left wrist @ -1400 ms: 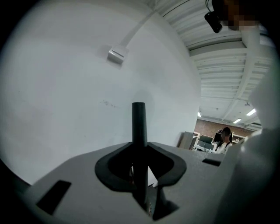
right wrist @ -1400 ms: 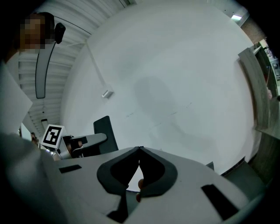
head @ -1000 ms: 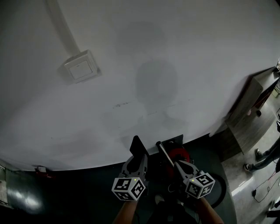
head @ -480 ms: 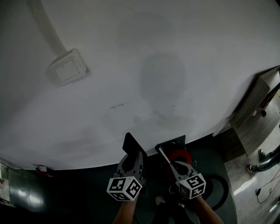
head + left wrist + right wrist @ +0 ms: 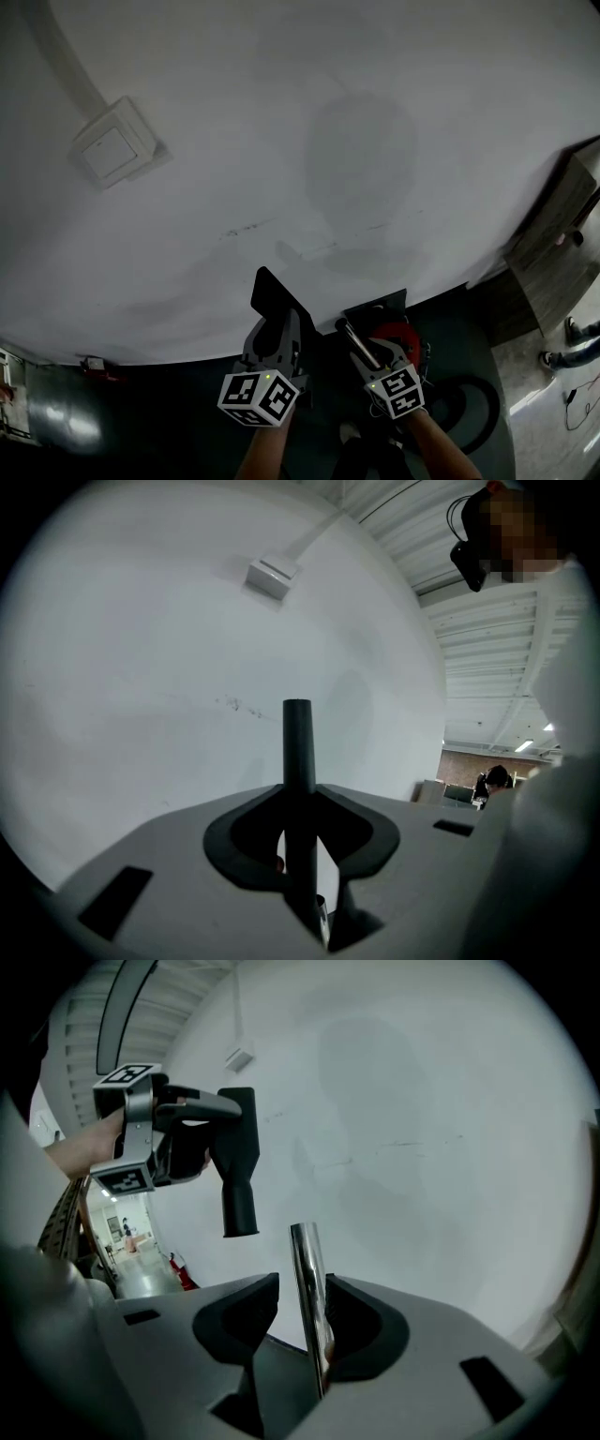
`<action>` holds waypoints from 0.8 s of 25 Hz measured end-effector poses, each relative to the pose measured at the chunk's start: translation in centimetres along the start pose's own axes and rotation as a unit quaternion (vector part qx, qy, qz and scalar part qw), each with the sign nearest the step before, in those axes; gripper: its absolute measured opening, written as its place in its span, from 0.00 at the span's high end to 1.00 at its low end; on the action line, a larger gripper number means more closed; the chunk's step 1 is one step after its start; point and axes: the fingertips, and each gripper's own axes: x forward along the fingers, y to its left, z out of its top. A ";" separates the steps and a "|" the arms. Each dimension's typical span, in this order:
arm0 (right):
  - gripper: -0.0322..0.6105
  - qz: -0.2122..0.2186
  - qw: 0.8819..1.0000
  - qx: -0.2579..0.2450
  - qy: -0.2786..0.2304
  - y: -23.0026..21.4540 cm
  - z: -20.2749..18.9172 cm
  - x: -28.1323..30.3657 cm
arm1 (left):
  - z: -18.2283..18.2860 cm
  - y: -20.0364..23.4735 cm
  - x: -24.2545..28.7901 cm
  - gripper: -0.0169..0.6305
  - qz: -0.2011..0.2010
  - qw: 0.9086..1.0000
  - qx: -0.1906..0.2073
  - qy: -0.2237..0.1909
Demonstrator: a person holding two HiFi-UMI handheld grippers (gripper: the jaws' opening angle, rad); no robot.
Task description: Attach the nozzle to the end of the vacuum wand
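Two parts in hand, not yet joined. Clamped between the closed jaws of the left gripper (image 5: 279, 321): the black nozzle (image 5: 239, 1171), gripped by its flared end, presumably to leave the round socket end free for the wand. Held out to the left of the chrome wand (image 5: 307, 1283) and apart from it, just in front of the white wall (image 5: 328, 141). Just been opening the jaws of the right gripper (image 5: 367, 349): now parted around the wand, a gap showing on the left side, the tube standing between them but unsqueezed. Probably loosened for a fresh hold close to the red vacuum body (image 5: 398, 330), to steady the tip against the push. Left to do: lining up socket with tip and pressing home.
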 end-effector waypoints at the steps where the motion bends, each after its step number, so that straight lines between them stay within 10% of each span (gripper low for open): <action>1: 0.71 0.000 1.000 -0.008 0.006 0.0 -0.3 0.6 | 0.1 0.0 0.3 0.84 -0.001 1.000 0.002 -0.002; 20: 0.69 -0.037 0.997 -0.056 0.031 -1.6 -3.3 5.4 | 1.3 1.8 2.0 0.84 0.014 0.999 -0.022 -0.031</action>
